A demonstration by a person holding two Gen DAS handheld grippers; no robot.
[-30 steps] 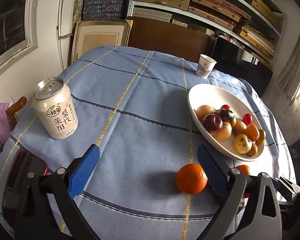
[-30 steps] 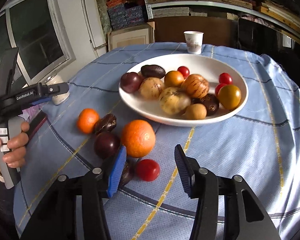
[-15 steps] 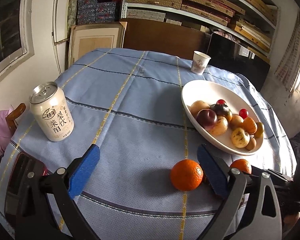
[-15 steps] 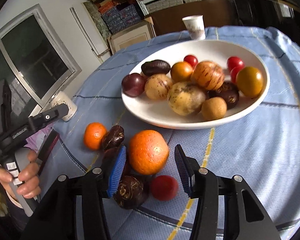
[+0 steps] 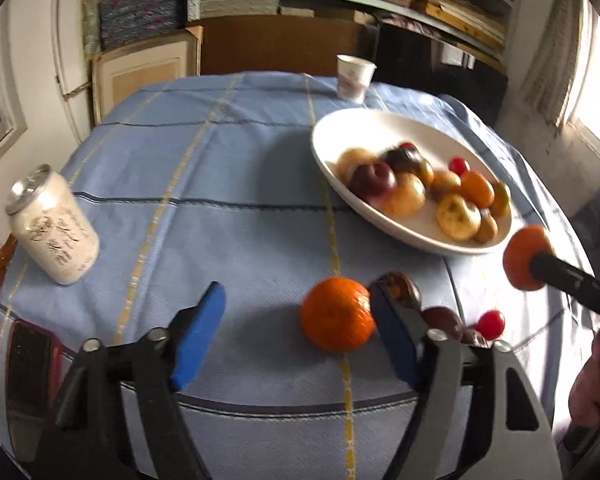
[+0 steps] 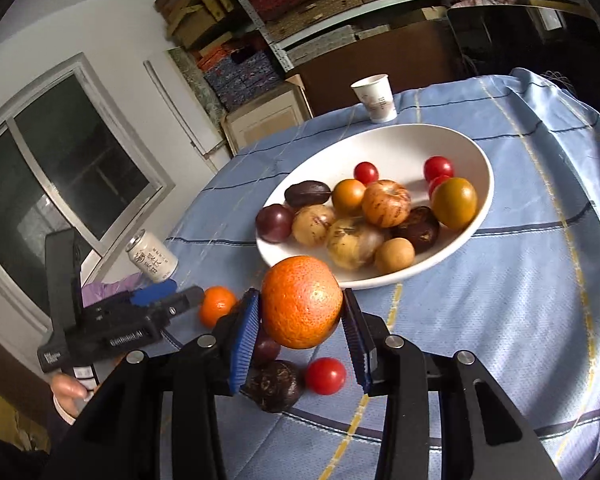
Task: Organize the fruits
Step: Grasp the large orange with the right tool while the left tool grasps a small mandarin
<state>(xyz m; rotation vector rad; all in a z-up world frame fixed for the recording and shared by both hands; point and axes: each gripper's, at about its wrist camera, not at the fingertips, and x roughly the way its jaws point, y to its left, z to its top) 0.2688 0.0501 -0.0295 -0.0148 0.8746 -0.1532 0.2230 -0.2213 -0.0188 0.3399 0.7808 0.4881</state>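
My right gripper [image 6: 300, 316] is shut on a large orange [image 6: 302, 302] and holds it above the cloth, just in front of the white bowl [image 6: 476, 148] that holds several fruits. The held orange also shows in the left wrist view [image 5: 525, 257]. Under it lie a dark plum [image 6: 265, 347], a wrinkled dark fruit [image 6: 274, 385] and a red tomato [image 6: 325, 375]. My left gripper [image 5: 296, 336] is open, with a small orange [image 5: 337, 313] lying on the cloth between its fingers, close to the right finger. The bowl [image 5: 380, 128] sits beyond.
A drink can [image 5: 54, 226] stands at the left. A paper cup [image 5: 354, 78] stands at the table's far edge. A dark phone [image 5: 28, 364] lies at the near left edge. The blue cloth [image 5: 228, 184] covers the round table. Shelves stand behind.
My right gripper has shut on the large orange and lifted it off the cloth. My left gripper has moved closer to the small orange, still open.
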